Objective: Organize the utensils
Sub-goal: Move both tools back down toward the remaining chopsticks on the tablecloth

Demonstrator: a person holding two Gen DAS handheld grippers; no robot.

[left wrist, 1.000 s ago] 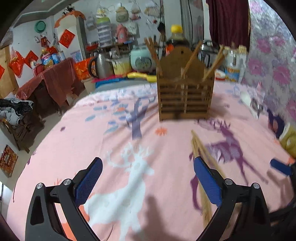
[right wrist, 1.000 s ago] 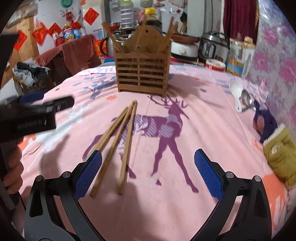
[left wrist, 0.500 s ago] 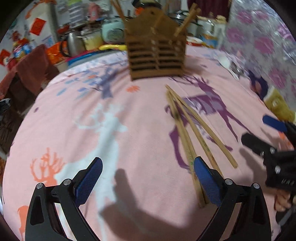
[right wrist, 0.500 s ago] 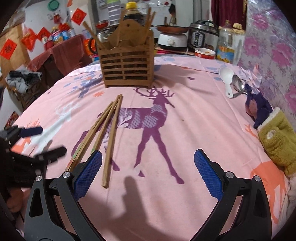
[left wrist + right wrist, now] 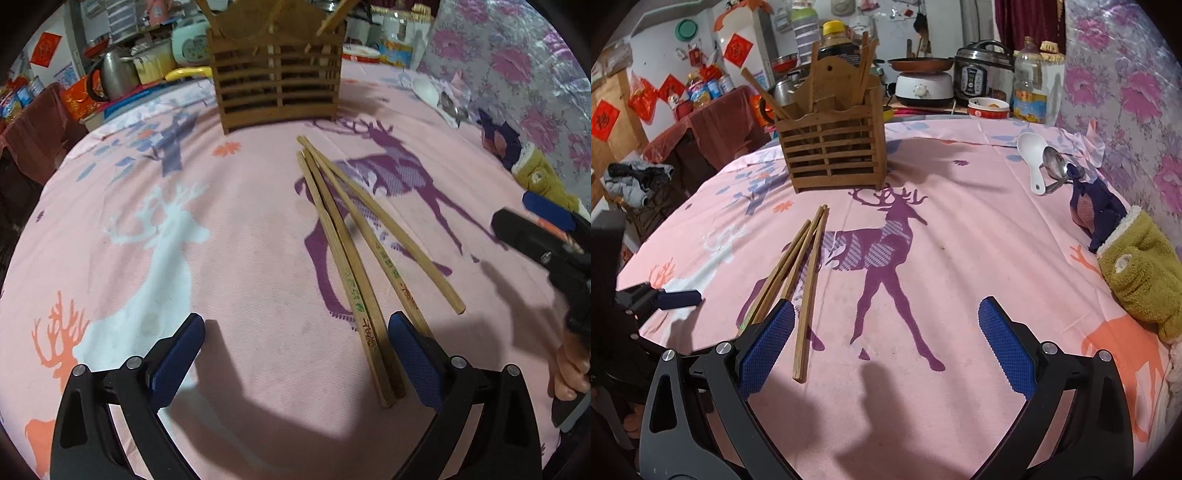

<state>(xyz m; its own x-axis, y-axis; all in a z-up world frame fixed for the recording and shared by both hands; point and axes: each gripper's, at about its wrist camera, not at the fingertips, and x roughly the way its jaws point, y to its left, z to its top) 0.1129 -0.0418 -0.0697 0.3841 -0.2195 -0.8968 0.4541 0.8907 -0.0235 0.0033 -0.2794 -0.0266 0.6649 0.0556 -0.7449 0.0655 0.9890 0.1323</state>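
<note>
Both our jaws released, we should centre the left gripper [image 5: 295, 354] over one loose brown bamboo chopstick [image 5: 341, 266] before clenching.

Both wrist views look low and close across the tablecloth [image 5: 240, 221], sharing the chopsticks [image 5: 343, 236] and wooden holder [image 5: 833, 151].

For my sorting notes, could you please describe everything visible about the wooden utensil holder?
The wooden utensil holder is a brown slatted box with horizontal gaps, a central divider and a taller peaked back panel with a hole. It stands upright on the pink tablecloth, with several chopsticks leaning inside. The loose chopsticks lie apart before it.
</note>
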